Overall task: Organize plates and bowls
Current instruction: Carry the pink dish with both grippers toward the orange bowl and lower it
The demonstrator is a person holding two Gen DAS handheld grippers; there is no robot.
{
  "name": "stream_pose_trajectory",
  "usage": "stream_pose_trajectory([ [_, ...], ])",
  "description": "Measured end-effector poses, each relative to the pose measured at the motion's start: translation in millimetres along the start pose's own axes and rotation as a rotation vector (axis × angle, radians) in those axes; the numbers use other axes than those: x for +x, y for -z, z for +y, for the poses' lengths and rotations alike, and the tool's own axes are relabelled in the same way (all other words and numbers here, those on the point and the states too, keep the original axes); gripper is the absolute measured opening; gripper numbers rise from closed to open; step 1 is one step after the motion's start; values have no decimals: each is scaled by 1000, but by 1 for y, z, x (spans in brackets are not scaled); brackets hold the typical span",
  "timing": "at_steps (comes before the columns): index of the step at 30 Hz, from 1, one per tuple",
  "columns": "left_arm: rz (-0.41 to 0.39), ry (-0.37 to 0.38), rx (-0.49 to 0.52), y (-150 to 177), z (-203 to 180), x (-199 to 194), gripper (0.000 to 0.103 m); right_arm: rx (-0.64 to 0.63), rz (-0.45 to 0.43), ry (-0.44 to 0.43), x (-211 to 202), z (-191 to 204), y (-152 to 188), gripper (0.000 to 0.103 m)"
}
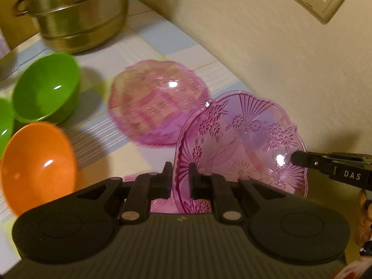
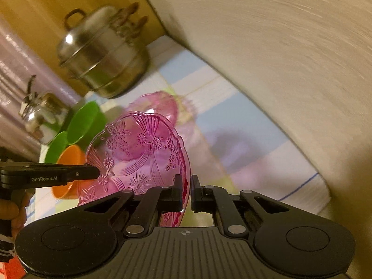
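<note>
Over a checked tablecloth [image 1: 148, 46], "DAS" right gripper [image 2: 186, 189] and "GenRobot.AI" left gripper [image 1: 181, 176] fingers pinch one pink plate [image 1: 241, 144].

The supporting surface was a table [image 1: 148, 46] covered with a cloth checked in pale blue, white and light green, set against a cream wall. A stacked metal steamer pot [image 1: 79, 16] stood at the far end. Nearer, two green bowls sat side by side, one [image 1: 46, 88] fully in view and one [image 1: 4, 125] cut off by the frame edge. An orange bowl [image 1: 39, 167] sat just beside them. A pink transparent plate [image 1: 158, 102] lay flat near the middle. A small metal kettle [image 2: 41, 118] stood beyond the green bowls.
</note>
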State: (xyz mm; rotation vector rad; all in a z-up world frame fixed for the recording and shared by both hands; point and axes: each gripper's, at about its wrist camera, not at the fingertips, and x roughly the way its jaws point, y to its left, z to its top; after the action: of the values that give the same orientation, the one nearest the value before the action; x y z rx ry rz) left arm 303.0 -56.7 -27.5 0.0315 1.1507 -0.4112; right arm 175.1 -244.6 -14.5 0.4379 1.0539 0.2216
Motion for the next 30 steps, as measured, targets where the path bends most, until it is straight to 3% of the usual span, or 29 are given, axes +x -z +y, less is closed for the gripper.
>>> stream_pose_trajectory([
  [7, -5, -45, -70, 34, 32, -28, 12, -68, 44, -40, 8, 42, 15, 6],
  [17, 0, -96, -184, 82, 75, -38, 13, -144, 118, -66, 46, 82, 34, 6],
  [30, 18, -127, -238, 103, 102, -20, 13, -195, 179, -54, 84, 98, 45, 7],
])
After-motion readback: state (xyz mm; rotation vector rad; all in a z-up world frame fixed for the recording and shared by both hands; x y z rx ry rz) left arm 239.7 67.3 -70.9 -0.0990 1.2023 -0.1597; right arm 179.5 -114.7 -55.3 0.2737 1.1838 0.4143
